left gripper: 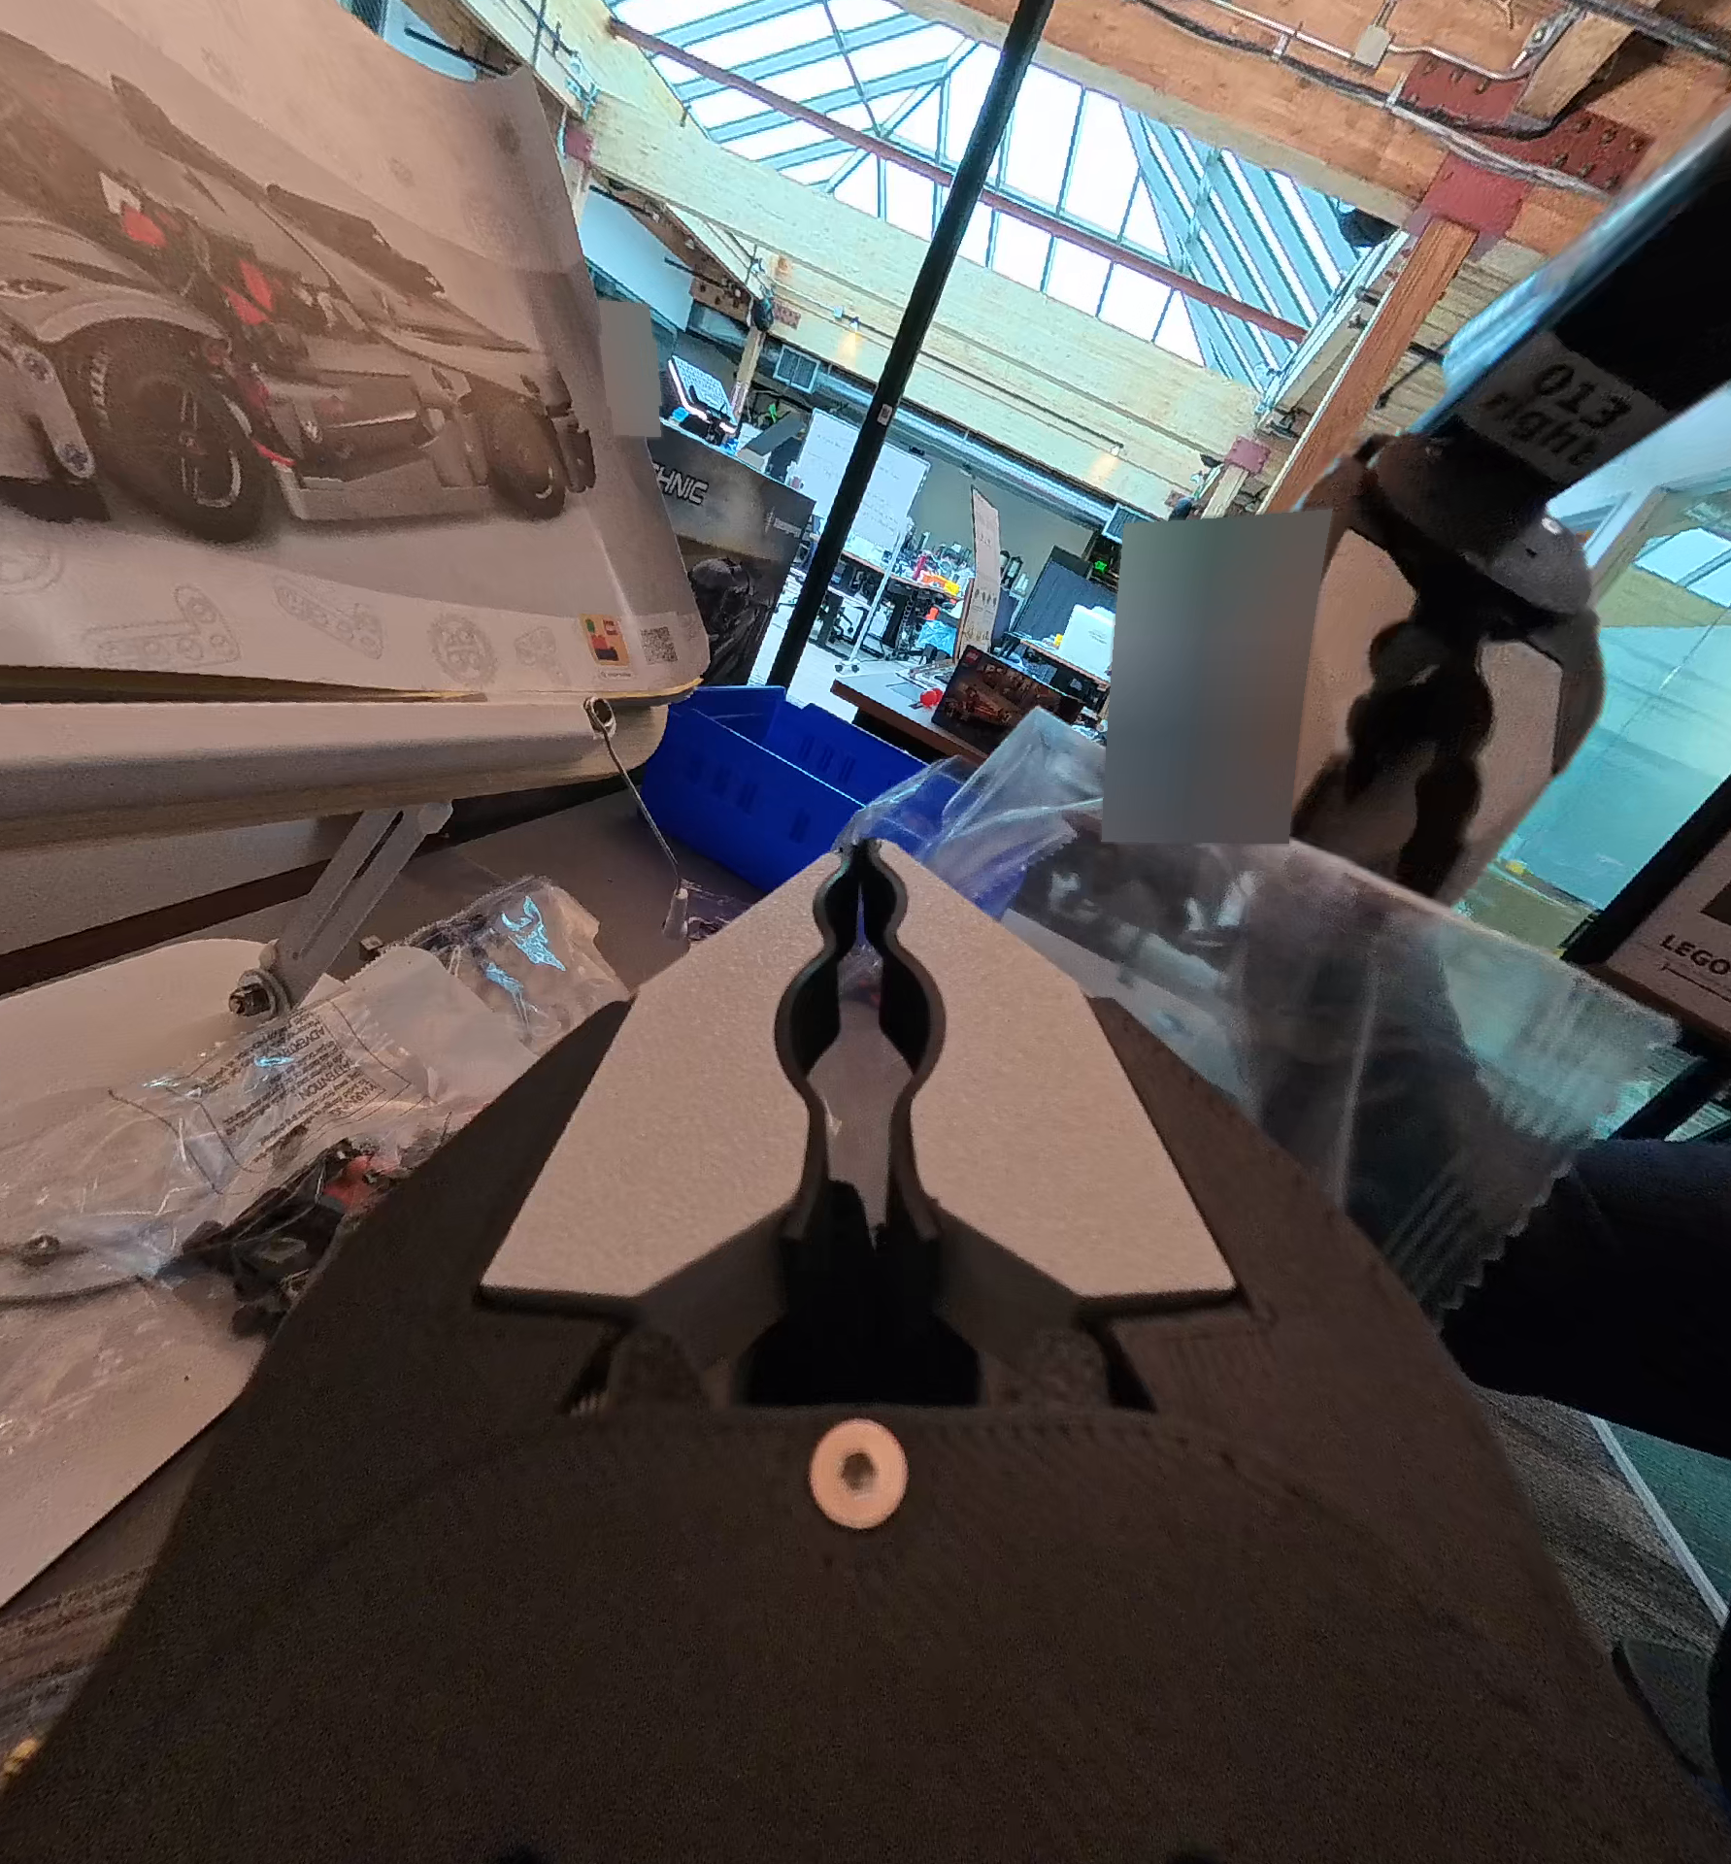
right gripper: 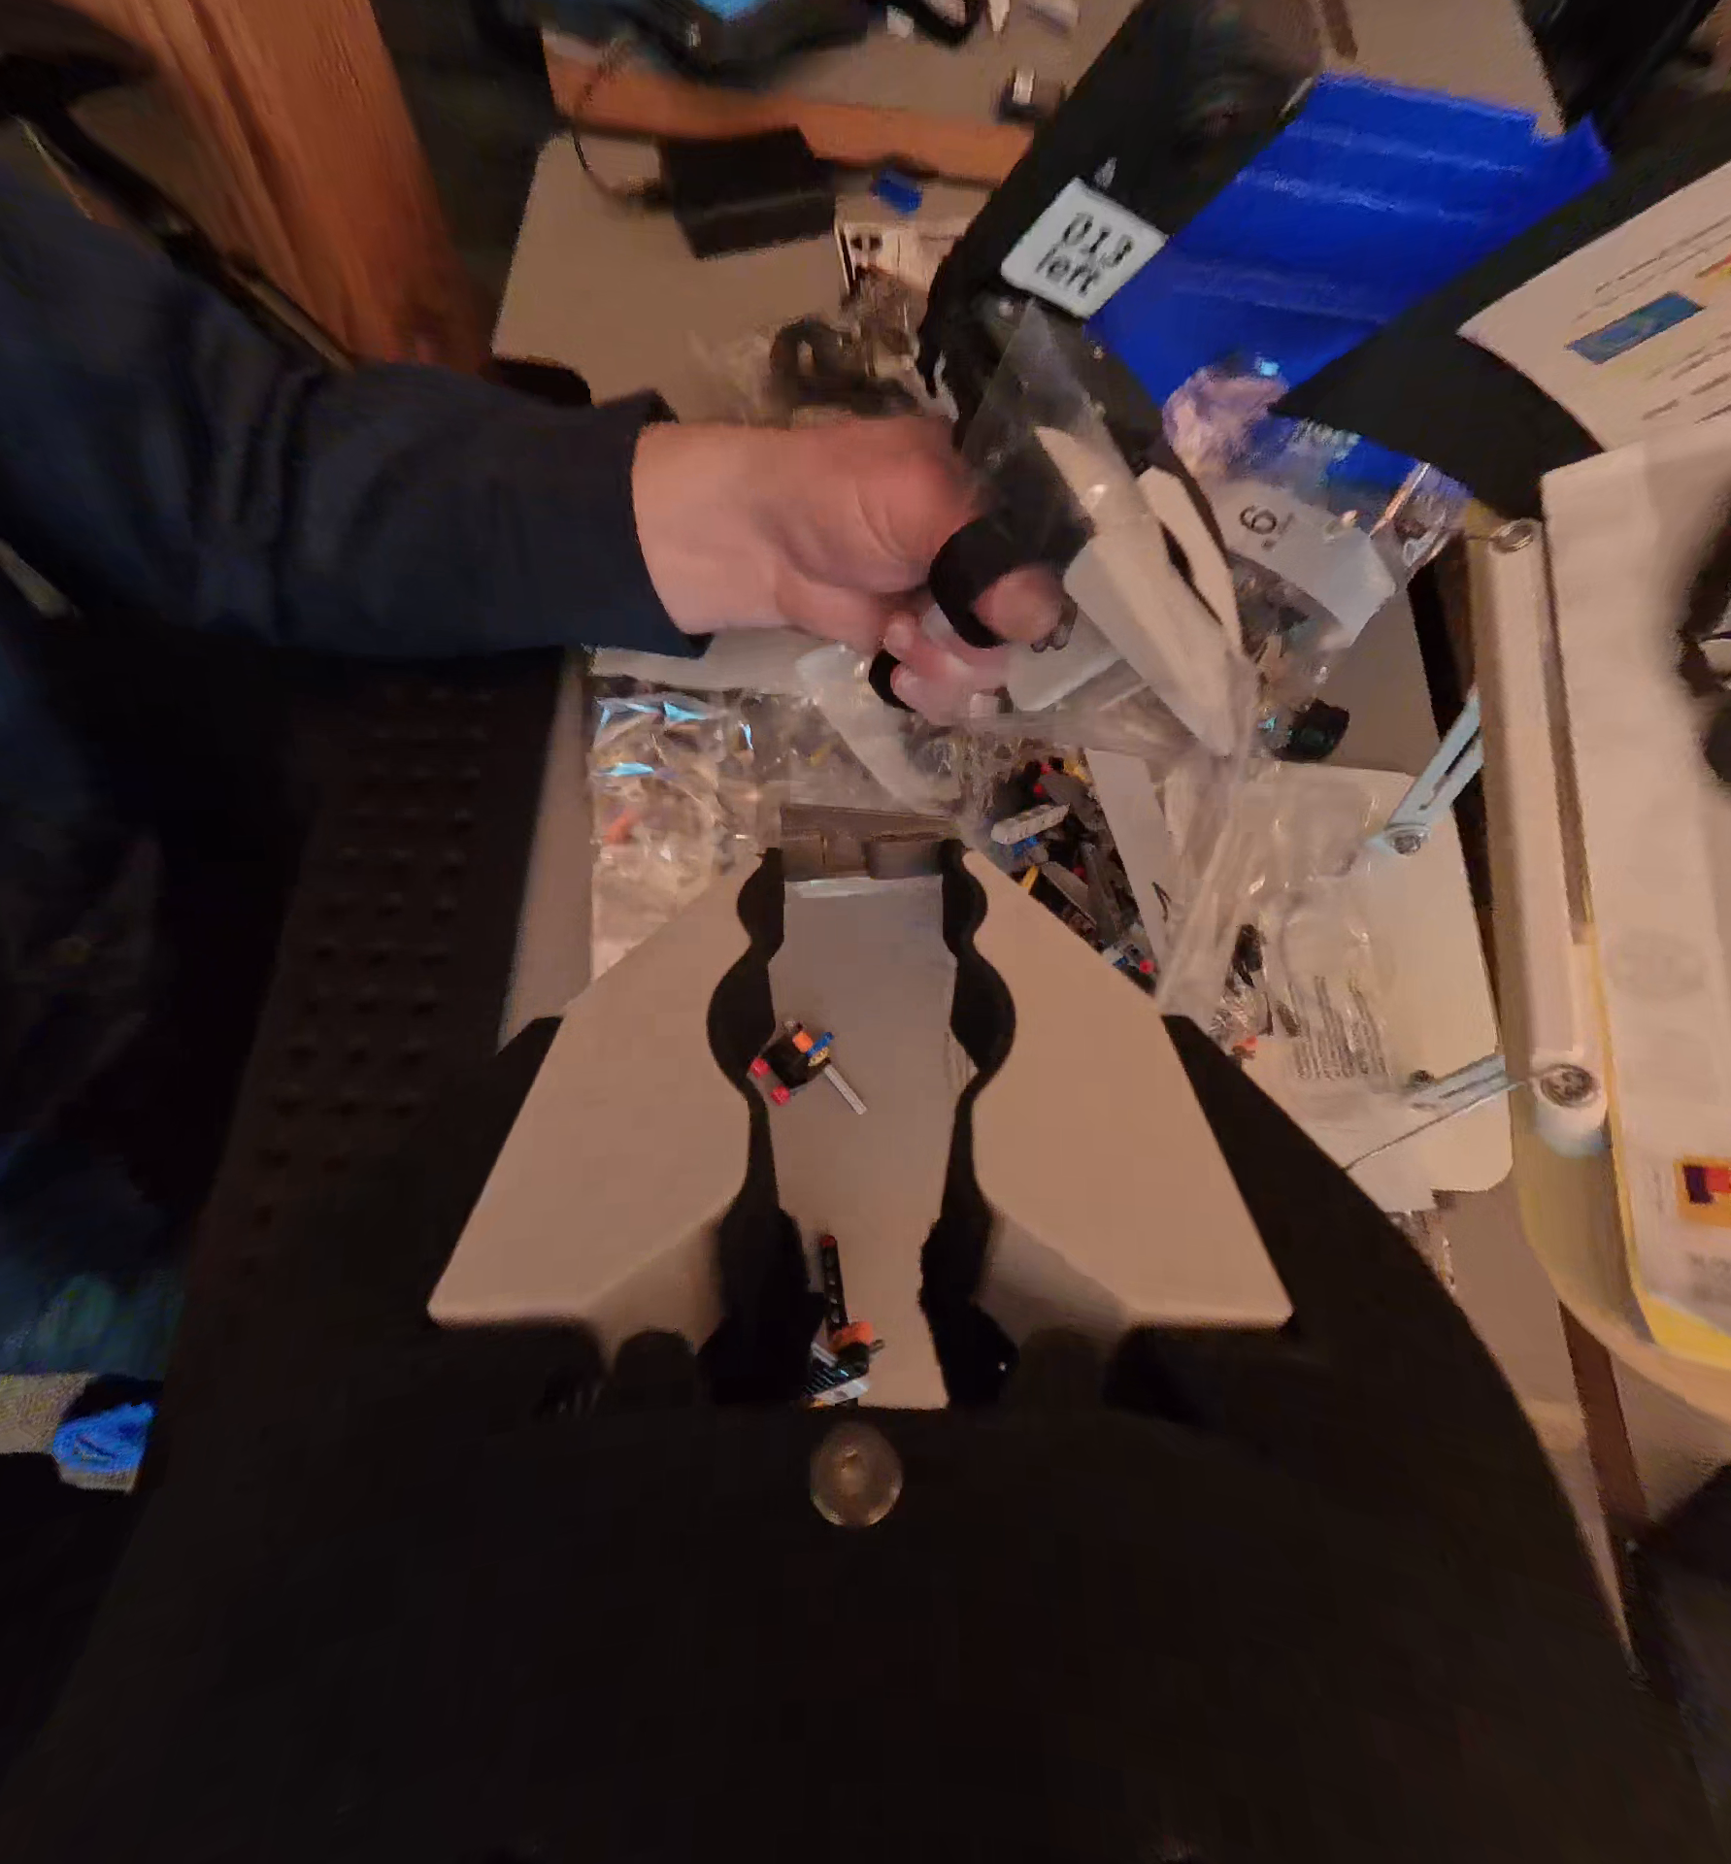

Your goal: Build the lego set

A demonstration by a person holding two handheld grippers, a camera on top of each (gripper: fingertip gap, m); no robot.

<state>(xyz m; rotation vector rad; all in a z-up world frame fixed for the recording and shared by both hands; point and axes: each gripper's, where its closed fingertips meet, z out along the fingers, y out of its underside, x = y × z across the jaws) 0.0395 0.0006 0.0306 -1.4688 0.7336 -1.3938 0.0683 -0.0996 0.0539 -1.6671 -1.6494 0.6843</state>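
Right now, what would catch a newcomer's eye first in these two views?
The left gripper, in a person's hand, is shut on a clear plastic bag of parts, held up mid-frame. The right gripper hangs open over small loose pieces. At the side, a propped instruction booklet shows a car.

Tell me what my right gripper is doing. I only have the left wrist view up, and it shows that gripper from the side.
Observer: The right gripper is open, with its fingers spread and nothing between them.
Operator: Anything under it?
Observer: A small black, orange and red lego piece lies on the grey table, seen between its fingers and untouched.
Operator: And my bag?
Observer: The left gripper is shut on the clear plastic bag, which hangs above the other bags on the table.
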